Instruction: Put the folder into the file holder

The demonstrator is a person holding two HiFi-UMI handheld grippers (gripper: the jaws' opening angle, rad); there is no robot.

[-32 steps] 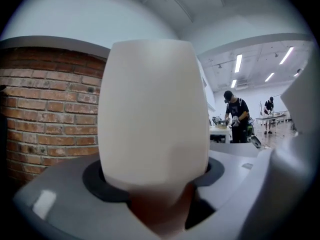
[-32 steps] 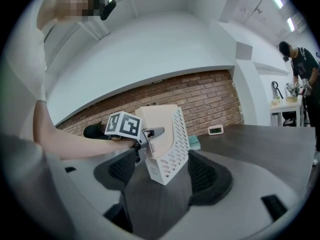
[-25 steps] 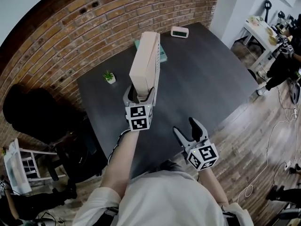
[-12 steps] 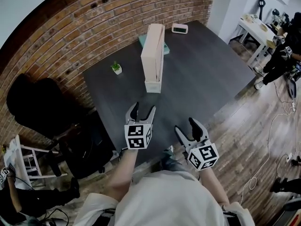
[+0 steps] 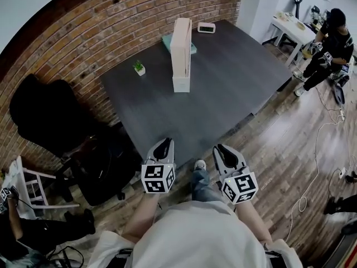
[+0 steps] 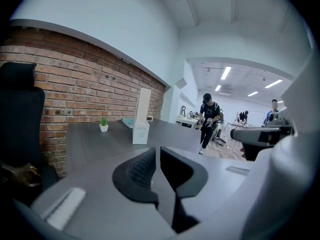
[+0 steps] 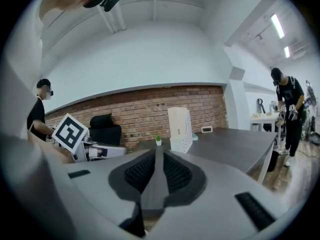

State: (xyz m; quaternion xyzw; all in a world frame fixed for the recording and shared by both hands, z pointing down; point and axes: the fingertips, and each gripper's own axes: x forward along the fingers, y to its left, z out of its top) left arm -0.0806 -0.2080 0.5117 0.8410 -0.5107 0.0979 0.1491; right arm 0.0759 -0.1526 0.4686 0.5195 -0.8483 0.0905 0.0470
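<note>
The pale file holder (image 5: pixel 181 57) stands upright at the far middle of the dark table (image 5: pixel 228 88), with the beige folder (image 5: pixel 181 33) upright inside it. It also shows in the left gripper view as the file holder (image 6: pixel 141 117) and in the right gripper view as the file holder (image 7: pixel 180 123). Both grippers hang off the table's near edge, over the floor and close to my body. My left gripper (image 5: pixel 164 144) (image 6: pixel 157 153) is closing, its jaws nearly together with nothing between them. My right gripper (image 5: pixel 222 149) (image 7: pixel 156 158) is closing too, also empty.
A small potted plant (image 5: pixel 139 67), a teal book (image 5: pixel 168 39) and a white clock (image 5: pixel 206 27) sit at the back of the table. A black chair (image 5: pixel 39 113) stands left of it. A person in black (image 5: pixel 329 38) stands by a white desk at far right.
The left gripper let go of the file holder, which now stands on the table. Both grippers drew back off the table toward me, and their jaws went from wide open to nearly together.
</note>
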